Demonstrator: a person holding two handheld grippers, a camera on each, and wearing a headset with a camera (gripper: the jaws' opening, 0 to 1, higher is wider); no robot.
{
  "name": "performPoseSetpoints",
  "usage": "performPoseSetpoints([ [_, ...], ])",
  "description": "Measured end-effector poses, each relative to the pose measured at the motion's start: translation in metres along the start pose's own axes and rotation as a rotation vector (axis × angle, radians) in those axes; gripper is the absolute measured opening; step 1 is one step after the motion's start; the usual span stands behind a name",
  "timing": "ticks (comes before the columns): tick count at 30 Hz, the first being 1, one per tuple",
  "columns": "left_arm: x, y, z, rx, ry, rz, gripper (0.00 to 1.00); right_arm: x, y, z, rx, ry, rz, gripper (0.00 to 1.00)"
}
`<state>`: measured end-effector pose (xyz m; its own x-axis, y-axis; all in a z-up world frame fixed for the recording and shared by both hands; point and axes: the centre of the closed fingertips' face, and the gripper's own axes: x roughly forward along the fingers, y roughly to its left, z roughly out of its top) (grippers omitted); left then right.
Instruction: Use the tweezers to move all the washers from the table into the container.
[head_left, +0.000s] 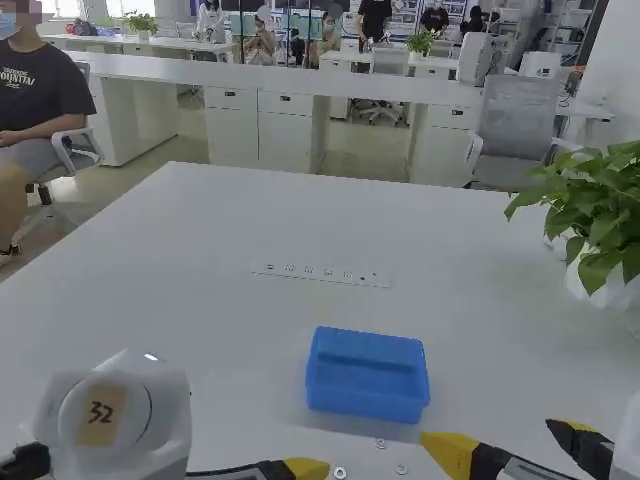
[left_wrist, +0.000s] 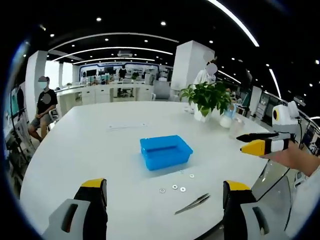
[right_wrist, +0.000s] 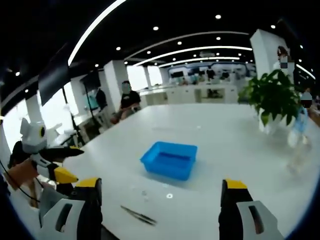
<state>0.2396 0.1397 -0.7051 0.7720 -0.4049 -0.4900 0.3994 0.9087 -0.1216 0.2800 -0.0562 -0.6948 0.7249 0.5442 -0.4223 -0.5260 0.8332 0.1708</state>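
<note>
One blue container, one pair of tweezers and a handful of washers on a single white table
By count: three washers in the head view, while the left gripper view gives four for certain and perhaps a fifth, too small to be sure; two grippers, the left gripper and the right gripper; one potted plant; one power strip set in the tabletop; one seated person in a black shirt nearby
</note>
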Motion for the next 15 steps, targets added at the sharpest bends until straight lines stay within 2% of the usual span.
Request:
performPoseSetpoints([
  [15, 0.001, -0.003, -0.002, 0.019, 0.008, -0.014, 0.99, 0.004, 0.005, -0.012, -0.070, 0.052, -0.011, 0.99],
])
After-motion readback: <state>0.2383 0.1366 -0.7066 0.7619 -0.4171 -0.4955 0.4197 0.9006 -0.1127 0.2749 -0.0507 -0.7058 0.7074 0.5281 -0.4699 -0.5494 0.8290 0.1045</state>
